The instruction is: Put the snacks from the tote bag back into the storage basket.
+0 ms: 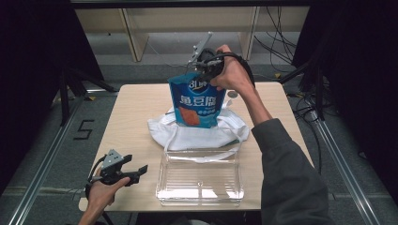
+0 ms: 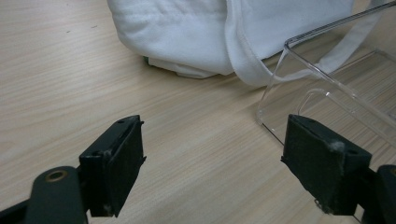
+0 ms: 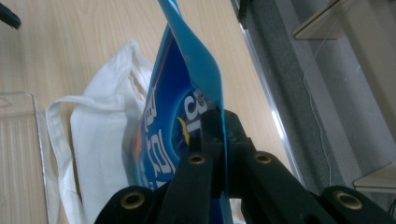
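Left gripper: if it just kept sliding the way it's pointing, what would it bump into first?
Probably the clear tray. The left gripper has its jaws open low over the table, and the tray's near corner sits just ahead on the right. The white bag lies farther on. Depth is hard to judge.

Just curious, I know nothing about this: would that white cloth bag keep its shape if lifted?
Probably not. The white cloth bag lies crumpled and flat on the table, so it looks floppy. Its loose straps drape over the clear box and would likely dangle or snag.
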The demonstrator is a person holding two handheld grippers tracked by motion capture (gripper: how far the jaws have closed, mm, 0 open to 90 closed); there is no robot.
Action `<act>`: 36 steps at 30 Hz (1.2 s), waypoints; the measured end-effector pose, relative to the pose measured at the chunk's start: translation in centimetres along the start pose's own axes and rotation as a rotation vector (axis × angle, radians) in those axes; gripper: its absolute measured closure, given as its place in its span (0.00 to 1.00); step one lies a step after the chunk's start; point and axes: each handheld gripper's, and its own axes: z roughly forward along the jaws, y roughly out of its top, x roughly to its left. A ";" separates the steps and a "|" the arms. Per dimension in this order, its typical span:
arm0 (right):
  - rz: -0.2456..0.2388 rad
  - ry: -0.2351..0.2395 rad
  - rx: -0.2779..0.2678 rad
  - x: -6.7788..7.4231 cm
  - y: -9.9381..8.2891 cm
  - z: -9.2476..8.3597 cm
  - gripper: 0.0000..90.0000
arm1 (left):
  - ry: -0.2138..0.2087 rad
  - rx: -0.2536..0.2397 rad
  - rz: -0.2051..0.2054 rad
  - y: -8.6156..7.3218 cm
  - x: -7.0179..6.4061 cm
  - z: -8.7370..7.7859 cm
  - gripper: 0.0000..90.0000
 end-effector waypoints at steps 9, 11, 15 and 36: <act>-0.020 -0.030 -0.016 0.6 1.3 -3.9 1.00 | 0.000 0.000 0.003 -0.1 0.0 0.1 0.22; -0.032 -0.021 -0.014 1.0 1.5 -4.5 1.00 | 0.006 0.002 0.001 -0.1 0.1 0.1 0.22; -0.022 -0.032 -0.004 1.5 1.3 -5.8 1.00 | 0.006 0.001 0.003 -0.1 0.2 0.1 0.22; -0.039 0.020 -0.023 4.6 -0.8 -9.4 1.00 | 0.018 0.003 -0.017 -0.2 0.2 0.2 0.22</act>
